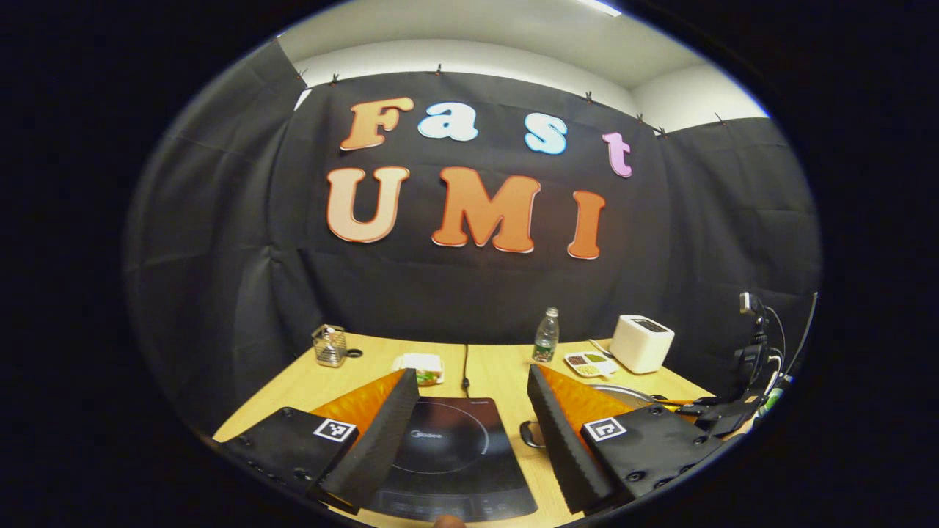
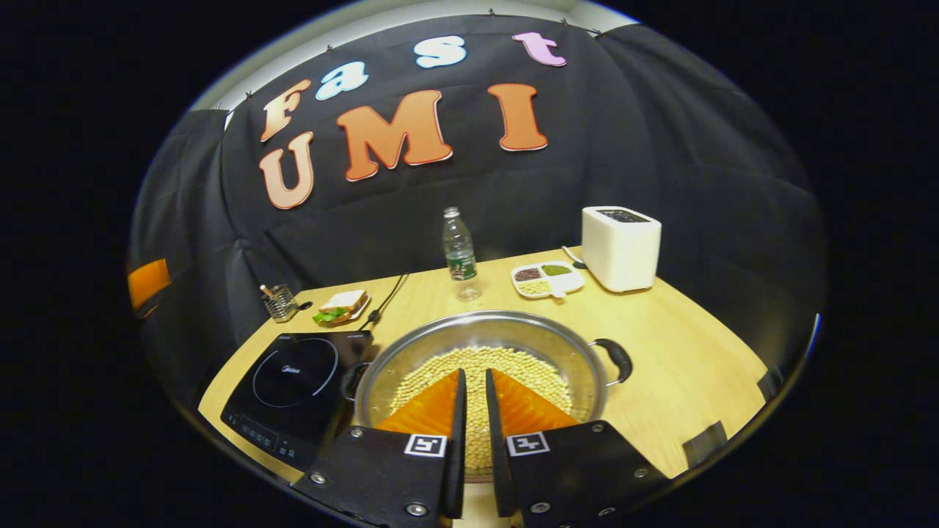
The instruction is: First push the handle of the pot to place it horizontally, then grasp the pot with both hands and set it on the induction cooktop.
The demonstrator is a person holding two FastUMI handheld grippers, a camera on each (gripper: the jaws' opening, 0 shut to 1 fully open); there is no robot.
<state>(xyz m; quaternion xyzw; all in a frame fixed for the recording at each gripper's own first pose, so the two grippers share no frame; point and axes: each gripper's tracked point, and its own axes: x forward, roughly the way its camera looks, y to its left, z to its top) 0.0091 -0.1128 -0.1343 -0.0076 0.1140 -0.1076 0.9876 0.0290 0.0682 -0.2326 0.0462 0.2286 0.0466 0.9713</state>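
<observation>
Jaws above wooden table (image 2: 682, 367)

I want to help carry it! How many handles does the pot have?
2. One handle sticks out on the pot's side toward the toaster. The other handle is on the side next to the cooktop.

You see a shiny silver metal pot (image 2: 484, 345) of pale yellow beans (image 2: 477, 367) with black handles, a glossy black induction cooktop (image 2: 293, 389) ringed with thin white circles, a white boxy toaster (image 2: 620, 248), and orange-faced black gripper fingers (image 2: 433, 407).
</observation>
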